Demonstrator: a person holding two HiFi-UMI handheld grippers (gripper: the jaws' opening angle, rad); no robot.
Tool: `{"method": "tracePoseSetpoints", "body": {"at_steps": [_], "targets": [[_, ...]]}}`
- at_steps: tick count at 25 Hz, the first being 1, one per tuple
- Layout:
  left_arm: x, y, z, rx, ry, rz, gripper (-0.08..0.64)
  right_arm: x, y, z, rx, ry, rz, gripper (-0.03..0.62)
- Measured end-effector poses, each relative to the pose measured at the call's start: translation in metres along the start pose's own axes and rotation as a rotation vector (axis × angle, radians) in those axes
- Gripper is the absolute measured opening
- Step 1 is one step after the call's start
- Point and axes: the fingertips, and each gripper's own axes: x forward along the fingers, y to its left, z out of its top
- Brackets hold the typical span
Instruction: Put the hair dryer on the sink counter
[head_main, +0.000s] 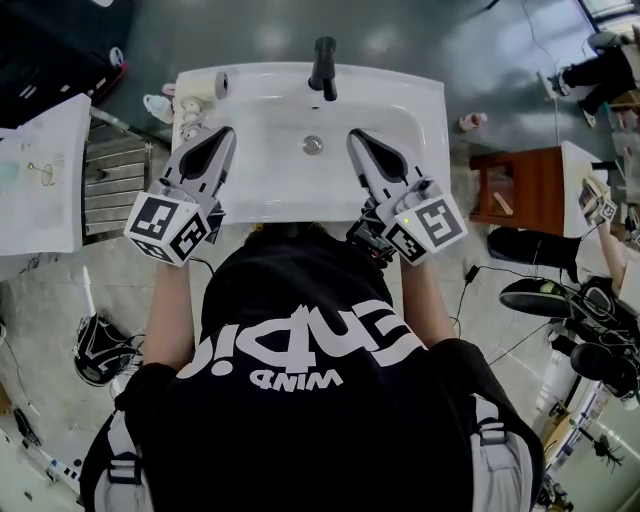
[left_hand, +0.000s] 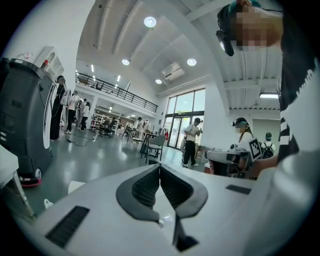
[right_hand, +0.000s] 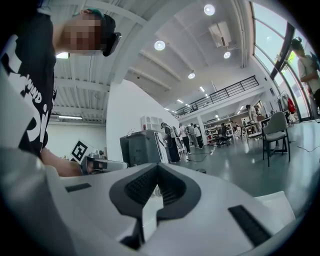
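Note:
From above I see a white sink (head_main: 270, 190) with a black faucet (head_main: 324, 68) and a drain (head_main: 313, 145). My left gripper (head_main: 228, 133) hangs over the basin's left side and my right gripper (head_main: 355, 135) over its right side, both pointing away from the person. Each one's jaws are shut with nothing between them. The left gripper view shows the left gripper (left_hand: 160, 167) closed tip to tip, and the right gripper view shows the same for the right gripper (right_hand: 157, 167). I cannot make out a hair dryer in any view.
A white roll (head_main: 221, 84) and small bottles (head_main: 188, 115) stand on the sink counter's left back corner. A white table (head_main: 45, 175) and metal rack (head_main: 115, 180) are left of the sink, a wooden stool (head_main: 520, 185) right. Cables lie on the floor.

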Motion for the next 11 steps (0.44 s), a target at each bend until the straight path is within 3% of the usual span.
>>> {"method": "tracePoseSetpoints", "body": {"at_steps": [11], "targets": [[0.006, 0.003, -0.011, -0.024, 0.025, 0.007, 0.020, 0.003, -0.004, -0.003, 0.009, 0.018, -0.008, 0.018]]}}
